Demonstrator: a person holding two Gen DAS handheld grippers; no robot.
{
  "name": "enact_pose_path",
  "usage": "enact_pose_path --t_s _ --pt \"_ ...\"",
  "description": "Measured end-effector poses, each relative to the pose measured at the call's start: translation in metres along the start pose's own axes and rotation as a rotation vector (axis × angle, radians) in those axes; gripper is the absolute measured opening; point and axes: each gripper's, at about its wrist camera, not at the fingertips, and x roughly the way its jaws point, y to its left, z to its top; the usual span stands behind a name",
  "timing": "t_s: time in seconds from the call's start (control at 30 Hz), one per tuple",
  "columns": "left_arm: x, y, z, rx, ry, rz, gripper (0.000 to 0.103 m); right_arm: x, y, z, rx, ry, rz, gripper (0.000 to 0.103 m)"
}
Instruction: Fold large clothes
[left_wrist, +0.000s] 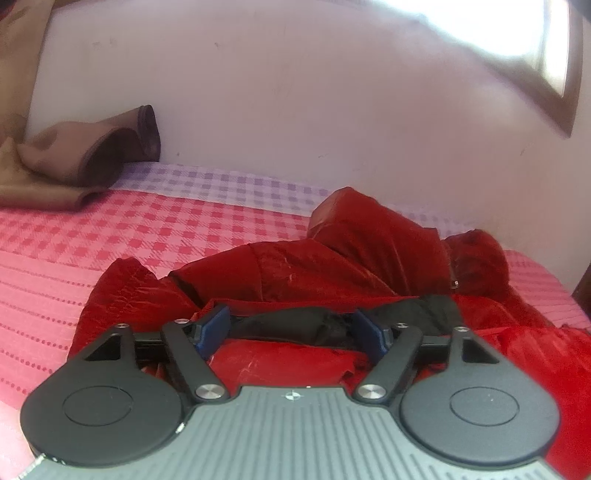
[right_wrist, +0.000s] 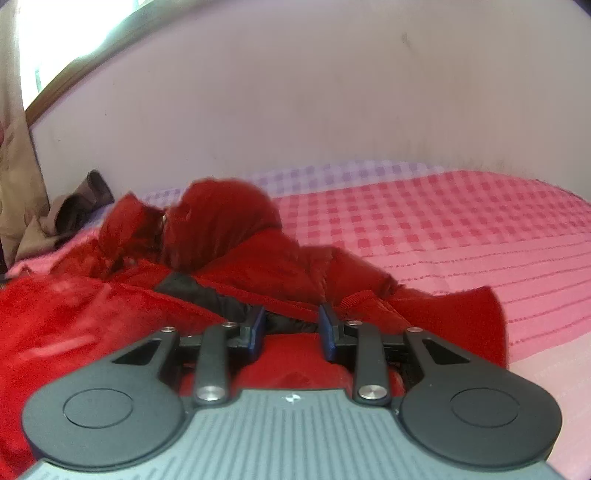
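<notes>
A large red velvet jacket (left_wrist: 332, 258) with a black lining (left_wrist: 424, 306) lies crumpled on the bed; it also shows in the right wrist view (right_wrist: 240, 251). My left gripper (left_wrist: 291, 326) is open, its blue pads (left_wrist: 216, 325) spread wide over the jacket's near edge, red cloth and black lining between them. My right gripper (right_wrist: 291, 325) is open with a narrower gap, its blue pads (right_wrist: 258, 328) on either side of red cloth at the jacket's near edge. The hood (right_wrist: 221, 210) bulges up at the far side.
The bed has a pink and red checked cover (left_wrist: 110, 240) that also shows in the right wrist view (right_wrist: 443, 229). A brown blanket (left_wrist: 74, 162) is heaped at the far left against the pale wall (left_wrist: 295, 92). A window (left_wrist: 535, 37) is at the upper right.
</notes>
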Motion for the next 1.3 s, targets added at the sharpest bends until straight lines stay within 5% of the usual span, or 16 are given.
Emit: enact_pose_path --t_s 0.13,0.2,0.27,0.33,0.7,1.1,1.2,1.3 --pt "-0.009 0.003 0.002 -0.025 -0.021 -0.043 0.082 -0.046 0.035 0.012 -0.096 -0.13 0.076 0.037" --pt "-0.017 0.001 0.005 -0.025 -0.026 -0.056 0.086 -0.057 0.065 0.013 -0.19 -0.117 0.167 0.037" --pt "-0.029 0.0 0.009 -0.021 -0.036 -0.071 0.102 -0.057 0.089 0.01 -0.245 -0.09 0.239 0.036" --pt "-0.047 -0.001 0.013 -0.001 -0.078 -0.043 0.103 -0.051 0.107 0.006 -0.273 -0.064 0.276 0.036" --pt "-0.093 0.071 0.024 0.094 -0.04 -0.034 0.103 0.002 0.132 -0.007 -0.307 0.095 0.269 0.035" --pt "-0.031 0.12 0.0 -0.146 0.228 -0.395 0.103 0.018 0.114 -0.019 -0.242 0.1 0.334 0.036" --pt "-0.023 0.126 -0.006 -0.169 0.241 -0.47 0.098 0.017 0.112 -0.022 -0.226 0.083 0.343 0.036" --pt "-0.025 0.12 -0.008 -0.066 0.213 -0.463 0.071 0.016 0.111 -0.025 -0.216 0.063 0.348 0.037"
